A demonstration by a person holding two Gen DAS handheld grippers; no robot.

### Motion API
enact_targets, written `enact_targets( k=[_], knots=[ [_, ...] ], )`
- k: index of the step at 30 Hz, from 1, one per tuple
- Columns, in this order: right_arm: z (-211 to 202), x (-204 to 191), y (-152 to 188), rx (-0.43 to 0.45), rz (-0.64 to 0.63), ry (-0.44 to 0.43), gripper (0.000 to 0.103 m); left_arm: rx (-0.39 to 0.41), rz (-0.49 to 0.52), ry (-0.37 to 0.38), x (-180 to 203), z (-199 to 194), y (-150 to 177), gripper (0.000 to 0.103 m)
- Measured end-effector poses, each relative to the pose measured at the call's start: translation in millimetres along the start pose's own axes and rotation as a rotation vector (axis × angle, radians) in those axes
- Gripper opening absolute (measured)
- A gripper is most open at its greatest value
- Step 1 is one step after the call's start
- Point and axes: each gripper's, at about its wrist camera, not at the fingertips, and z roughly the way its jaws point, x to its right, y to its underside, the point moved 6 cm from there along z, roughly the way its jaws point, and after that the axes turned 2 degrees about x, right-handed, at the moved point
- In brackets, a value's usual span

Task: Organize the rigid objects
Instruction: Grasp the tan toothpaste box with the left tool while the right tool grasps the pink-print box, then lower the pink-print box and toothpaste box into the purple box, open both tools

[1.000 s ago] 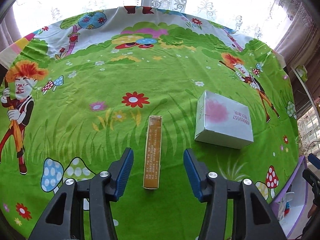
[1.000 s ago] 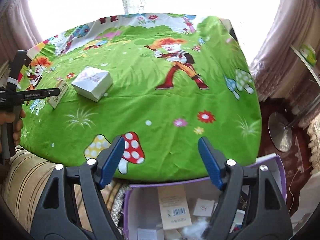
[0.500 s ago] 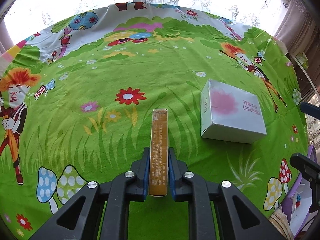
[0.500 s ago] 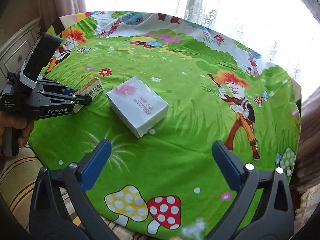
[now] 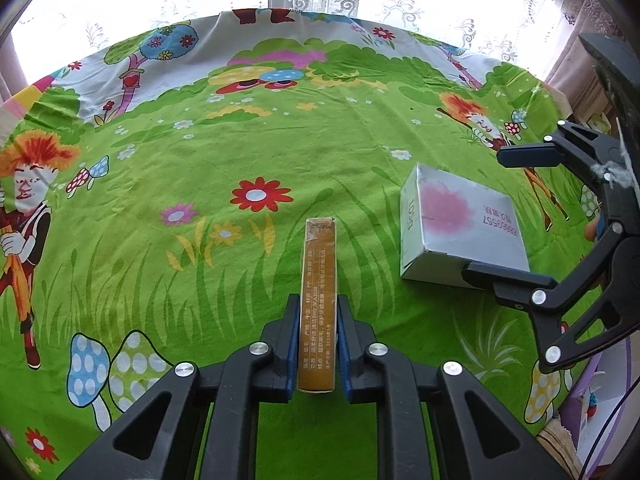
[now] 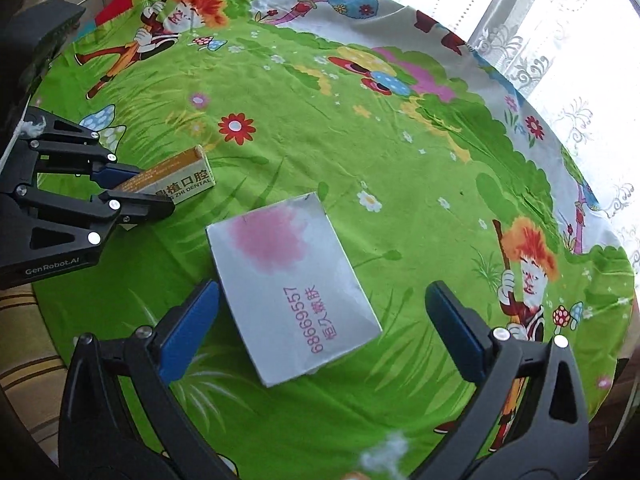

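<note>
Cartoon-print green cloth [image 5: 200, 208] covers the surface, lace curtains [image 5: 400, 0] behind. Left gripper [image 5: 318, 344] pinches the narrow yellow box [image 5: 318, 280] near the front edge. Right gripper [image 6: 320, 336], spread wide, straddles the silver box [image 6: 292, 280]; open cloth beyond

The silver box [image 6: 294, 284] reads "68669557" (pink print); the left gripper [image 6: 134, 192] body, "GenRobot.AI".

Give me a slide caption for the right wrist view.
Open right tool straddling the silver box, left tool shut on the yellow carton.
</note>
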Motion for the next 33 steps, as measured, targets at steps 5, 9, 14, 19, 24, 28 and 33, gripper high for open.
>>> enact_targets(
  k=[5, 9, 14, 19, 24, 28, 33],
  knots=[
    [20, -1, 1, -0.045, 0.022, -0.037, 0.102, 0.002, -0.006, -0.002, 0, -1, 1, 0.017],
    [19, -2, 6, -0.044, 0.101, -0.018, 0.08, -0.002, -0.016, 0.01, 2, -4, 3, 0.017],
    [2, 0, 21, -0.023, 0.204, 0.037, 0.075, 0.014, -0.003, 0.023, 13, -16, 6, 0.017],
    [-34, 10, 49, -0.002, 0.385, 0.095, 0.074, 0.036, 0.017, 0.057, 32, -37, 9, 0.017],
    [-88, 9, 86, 0.04, 0.5, 0.157, 0.074, 0.064, 0.069, 0.106, 65, -65, 17, 0.017],
    [-130, 7, 121, 0.042, 0.571, 0.223, 0.074, 0.076, 0.111, 0.16, 97, -85, 27, 0.017],
    [-175, 5, 167, 0.034, 0.671, 0.276, 0.074, 0.082, 0.157, 0.238, 137, -110, 47, 0.017]
  ],
)
